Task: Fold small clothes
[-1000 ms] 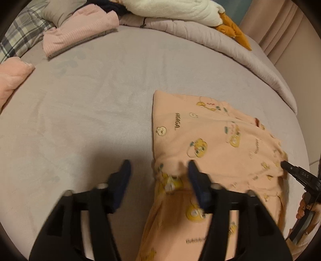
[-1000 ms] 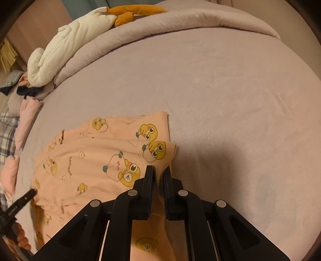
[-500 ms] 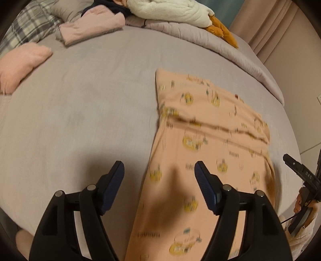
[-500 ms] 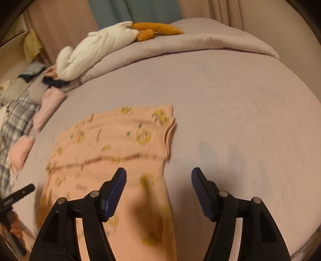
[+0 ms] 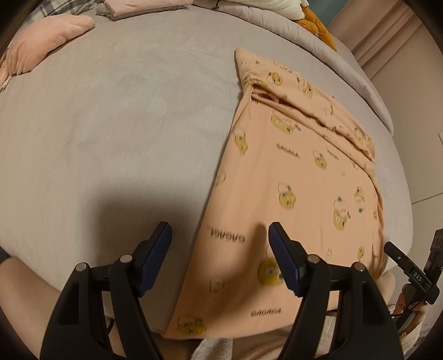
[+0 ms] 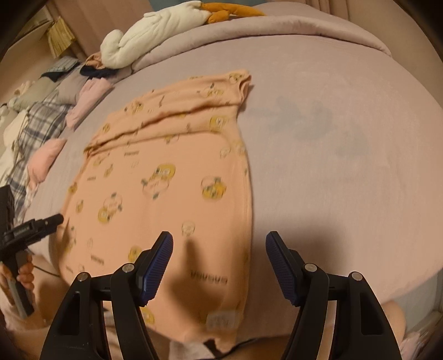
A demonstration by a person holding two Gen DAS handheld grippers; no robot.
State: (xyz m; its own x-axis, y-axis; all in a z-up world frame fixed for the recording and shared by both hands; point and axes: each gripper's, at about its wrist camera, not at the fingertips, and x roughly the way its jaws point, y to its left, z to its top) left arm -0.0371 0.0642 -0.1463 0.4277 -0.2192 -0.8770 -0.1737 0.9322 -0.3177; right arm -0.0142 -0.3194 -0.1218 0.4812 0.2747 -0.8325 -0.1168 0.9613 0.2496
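Observation:
A peach garment printed with yellow cartoon figures lies spread on the grey bed, its far end folded over, its near end hanging over the bed's front edge. It also shows in the right wrist view. My left gripper is open and empty, raised above the garment's near left edge. My right gripper is open and empty above the garment's near right edge. Each gripper shows at the side of the other's view: the right one, the left one.
Grey bed sheet surrounds the garment. Folded pink clothes lie at the far left. A white plush with an orange piece and a rolled grey duvet line the back. A plaid cloth lies left.
My right gripper let go of the garment and opened. Both grippers pulled back toward the bed's front edge and rose; the garment now lies longer, reaching over the edge.

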